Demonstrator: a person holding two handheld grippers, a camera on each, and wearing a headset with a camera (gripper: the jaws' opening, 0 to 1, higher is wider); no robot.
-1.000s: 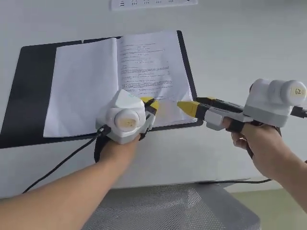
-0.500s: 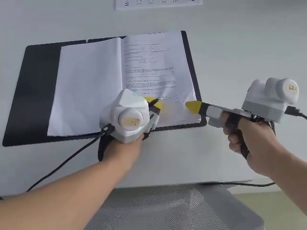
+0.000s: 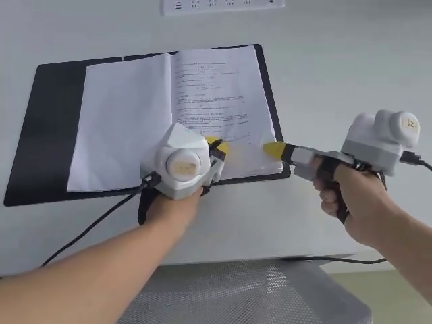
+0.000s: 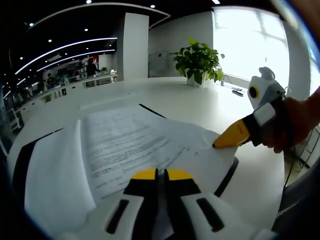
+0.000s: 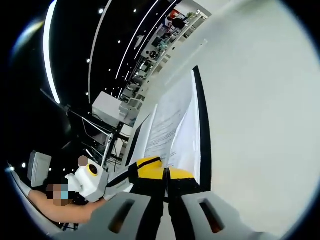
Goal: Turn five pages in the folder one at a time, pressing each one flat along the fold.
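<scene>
On the white surface [image 3: 337,74] the open folder [image 3: 47,101] lies upper left in the head view, and the left hand-held gripper [image 3: 216,145] and the right hand-held gripper [image 3: 273,149], jaws closed, touch its printed page [image 3: 216,94].

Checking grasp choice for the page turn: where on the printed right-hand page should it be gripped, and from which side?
Grip the printed page at its lower right corner, coming from the right. That edge is free and farthest from the fold. The right gripper is at that corner, and the left gripper occupies the page's bottom nearer the fold.
</scene>
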